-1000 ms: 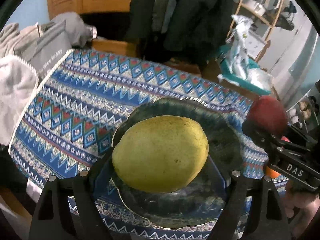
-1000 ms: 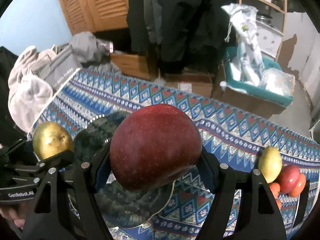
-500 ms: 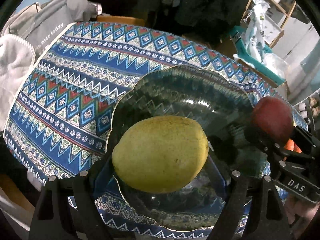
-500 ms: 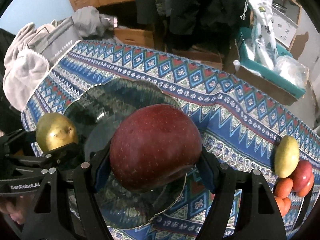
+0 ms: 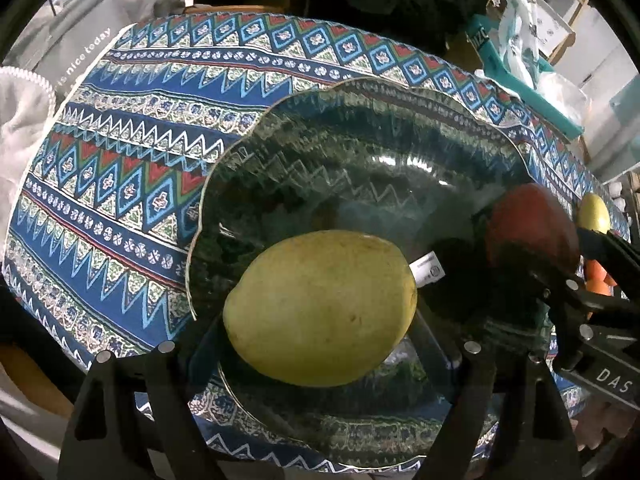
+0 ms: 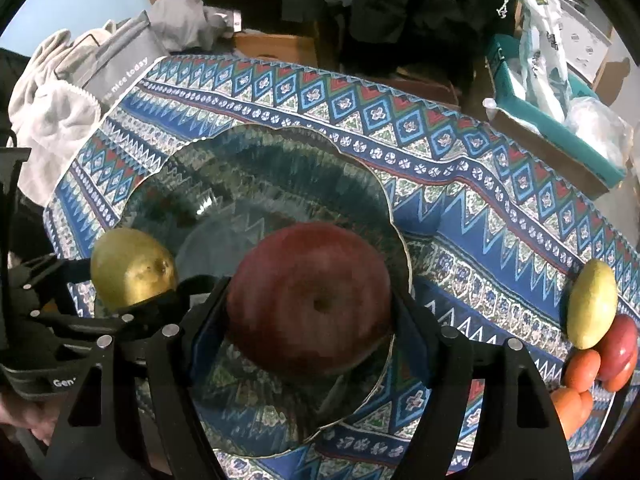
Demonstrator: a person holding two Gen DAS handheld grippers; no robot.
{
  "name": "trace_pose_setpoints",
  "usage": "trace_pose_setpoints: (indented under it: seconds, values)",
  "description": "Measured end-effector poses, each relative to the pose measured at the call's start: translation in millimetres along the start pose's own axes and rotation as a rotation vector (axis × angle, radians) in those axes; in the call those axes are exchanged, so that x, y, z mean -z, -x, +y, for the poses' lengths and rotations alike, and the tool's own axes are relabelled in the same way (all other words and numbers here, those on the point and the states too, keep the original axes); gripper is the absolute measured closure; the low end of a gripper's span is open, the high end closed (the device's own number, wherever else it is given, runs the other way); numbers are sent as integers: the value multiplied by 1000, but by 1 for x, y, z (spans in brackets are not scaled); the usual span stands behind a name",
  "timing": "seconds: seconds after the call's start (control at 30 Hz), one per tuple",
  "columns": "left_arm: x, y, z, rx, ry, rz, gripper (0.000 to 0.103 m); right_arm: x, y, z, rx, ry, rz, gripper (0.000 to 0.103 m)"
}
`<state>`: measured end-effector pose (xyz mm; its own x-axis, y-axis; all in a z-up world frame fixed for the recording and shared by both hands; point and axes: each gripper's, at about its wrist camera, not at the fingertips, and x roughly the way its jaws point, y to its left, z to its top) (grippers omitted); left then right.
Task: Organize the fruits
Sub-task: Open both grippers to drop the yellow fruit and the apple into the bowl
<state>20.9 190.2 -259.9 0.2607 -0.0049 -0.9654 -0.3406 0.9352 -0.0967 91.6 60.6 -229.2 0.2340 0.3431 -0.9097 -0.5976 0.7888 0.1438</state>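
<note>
My left gripper is shut on a yellow-green mango and holds it low over the near side of a dark glass plate on the patterned cloth. My right gripper is shut on a dark red apple over the same plate's right part. The apple and right gripper show at the right of the left wrist view; the mango shows at the left of the right wrist view.
A second yellow mango, a red apple and orange fruits lie together at the table's right end. Grey clothes lie off the left end. A teal box with bags stands behind the table.
Both grippers have come down and forward over the plate with their fruit. The plate now fills more of both views.
</note>
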Motion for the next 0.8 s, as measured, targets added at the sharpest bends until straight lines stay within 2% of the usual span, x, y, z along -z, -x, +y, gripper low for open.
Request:
trace_pose_setpoints:
  seconds: [0.13, 0.2, 0.3, 0.37, 0.8]
  values:
    - [1, 0, 0, 13, 7, 15, 17, -1, 5, 1, -21, -5, -29, 24]
    - [1, 0, 0, 18, 12, 20, 17, -4, 13, 0, -25, -9, -55, 18]
    - [0, 15, -4, 4, -11, -47, 16, -8, 23, -2, -23, -19, -84, 17]
    - [-1, 24, -8, -6, -28, -78, 11, -10, 28, -5, -23, -28, -100, 17]
    - [-4, 76, -30, 26, -69, -234, 11, -11, 84, -17, 60, -52, -242, 17]
